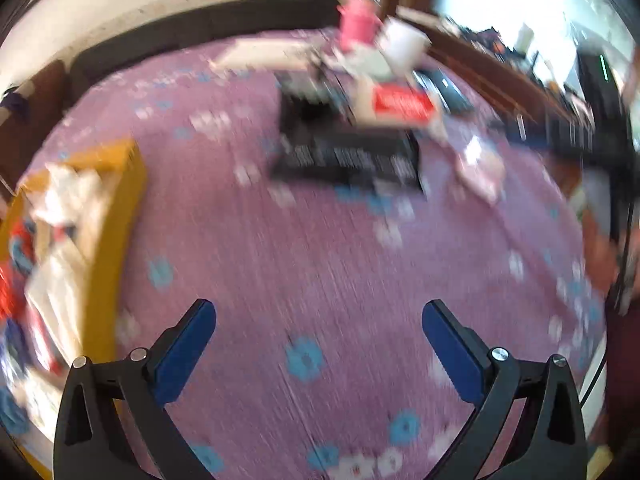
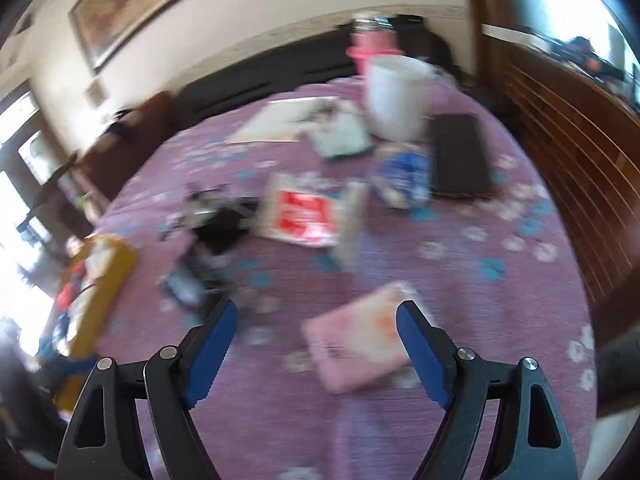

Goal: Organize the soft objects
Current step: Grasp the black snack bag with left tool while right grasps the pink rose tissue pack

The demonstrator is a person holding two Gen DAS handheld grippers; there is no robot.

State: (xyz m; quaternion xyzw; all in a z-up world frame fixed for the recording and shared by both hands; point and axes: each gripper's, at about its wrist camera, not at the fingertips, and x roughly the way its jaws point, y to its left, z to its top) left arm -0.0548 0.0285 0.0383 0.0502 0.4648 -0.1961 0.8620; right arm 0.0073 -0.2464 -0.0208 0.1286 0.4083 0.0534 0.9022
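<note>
both grippers' fingers spread, empty. right gripper [image 2: 316, 320] hovers over the pink packet [image 2: 360, 340] at its 1 o'clock; blur suggests haste, risking a glancing grip.

Purple bedspread [image 1: 320, 260] — blue, white flowers.

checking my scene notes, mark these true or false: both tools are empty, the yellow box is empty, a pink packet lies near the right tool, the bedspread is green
1. Both tools are empty: true. The left tool and right tool stand open over the bedspread.
2. The yellow box is empty: false, it holds packets.
3. A pink packet lies near the right tool: true.
4. The bedspread is green: false, it is purple with flowers.
</note>
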